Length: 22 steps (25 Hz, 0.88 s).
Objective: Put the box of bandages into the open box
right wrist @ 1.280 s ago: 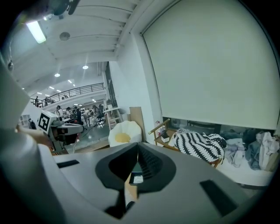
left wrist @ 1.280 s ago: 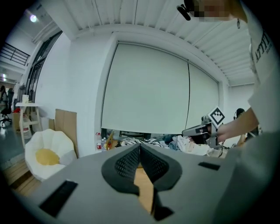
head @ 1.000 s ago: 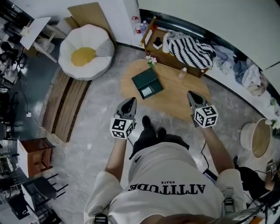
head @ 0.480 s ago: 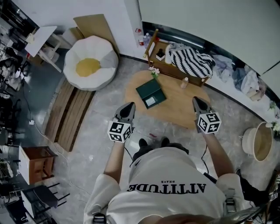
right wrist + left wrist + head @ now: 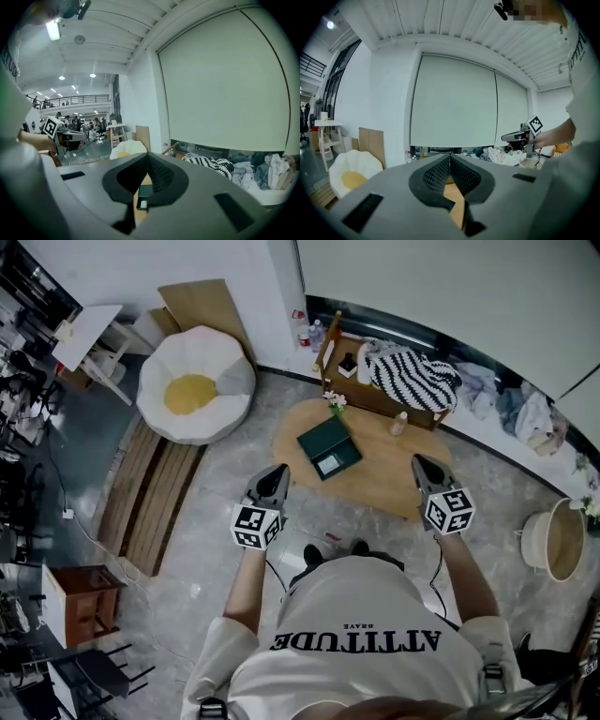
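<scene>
A dark green open box (image 5: 329, 448) lies on the round wooden low table (image 5: 375, 474), ahead of the person. A small pale rectangle shows inside it; what it is I cannot tell. No box of bandages can be made out. My left gripper (image 5: 275, 474) is held above the floor at the table's near left edge, jaws shut and empty (image 5: 450, 157). My right gripper (image 5: 422, 465) hovers over the table's right edge, also shut and empty (image 5: 147, 157). Below its jaws, the right gripper view shows the dark box (image 5: 143, 194).
Behind the table stands a wooden crate (image 5: 339, 341) holding a striped cloth (image 5: 412, 371). A small bottle (image 5: 398, 423) and flowers (image 5: 335, 401) stand on the table. A white beanbag (image 5: 195, 395), floor planks (image 5: 150, 493) and a round basket (image 5: 553, 538) surround it.
The table and dark box have slid lower and to the right in the head view, ending nearer both grippers. Both grippers stay shut and at about the same height.
</scene>
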### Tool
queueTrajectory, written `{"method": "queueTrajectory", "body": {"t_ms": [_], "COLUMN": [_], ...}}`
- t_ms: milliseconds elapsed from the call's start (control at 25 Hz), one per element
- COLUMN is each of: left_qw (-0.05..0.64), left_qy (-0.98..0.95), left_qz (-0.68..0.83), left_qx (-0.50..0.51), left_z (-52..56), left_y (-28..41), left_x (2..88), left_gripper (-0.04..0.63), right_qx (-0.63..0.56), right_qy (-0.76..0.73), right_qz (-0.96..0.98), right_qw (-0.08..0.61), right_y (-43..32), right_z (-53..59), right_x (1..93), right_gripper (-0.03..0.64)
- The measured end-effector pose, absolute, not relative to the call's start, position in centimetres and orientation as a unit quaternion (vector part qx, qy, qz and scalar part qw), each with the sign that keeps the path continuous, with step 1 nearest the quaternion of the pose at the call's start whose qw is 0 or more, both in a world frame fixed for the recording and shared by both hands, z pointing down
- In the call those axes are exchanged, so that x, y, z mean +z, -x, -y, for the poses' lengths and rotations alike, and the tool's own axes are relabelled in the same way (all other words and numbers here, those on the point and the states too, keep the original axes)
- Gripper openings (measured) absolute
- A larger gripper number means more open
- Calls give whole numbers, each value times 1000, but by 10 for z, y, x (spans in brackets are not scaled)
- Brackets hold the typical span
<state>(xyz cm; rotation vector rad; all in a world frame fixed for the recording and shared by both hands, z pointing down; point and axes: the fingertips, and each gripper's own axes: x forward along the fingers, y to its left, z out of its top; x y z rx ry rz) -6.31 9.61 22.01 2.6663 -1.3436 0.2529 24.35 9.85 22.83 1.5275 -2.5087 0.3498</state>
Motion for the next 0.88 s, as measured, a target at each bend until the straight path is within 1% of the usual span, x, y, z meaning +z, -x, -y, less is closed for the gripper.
{"method": "queueTrajectory", "body": {"t_ms": [240, 880], "left_qw": [76, 76], "left_qy": [-887, -885], "left_qz": [449, 454], "left_qx": [78, 72], "left_z": [-96, -93], "left_y": [75, 83], "left_x": [220, 219], "left_gripper": [22, 23], "right_qx": [108, 109], "right_qy": [-513, -514], "right_qz": [847, 847], "right_qw": [89, 84], "right_y": [-231, -225], "right_z": [-97, -95], "right_x": [219, 216], "right_gripper": [20, 20]}}
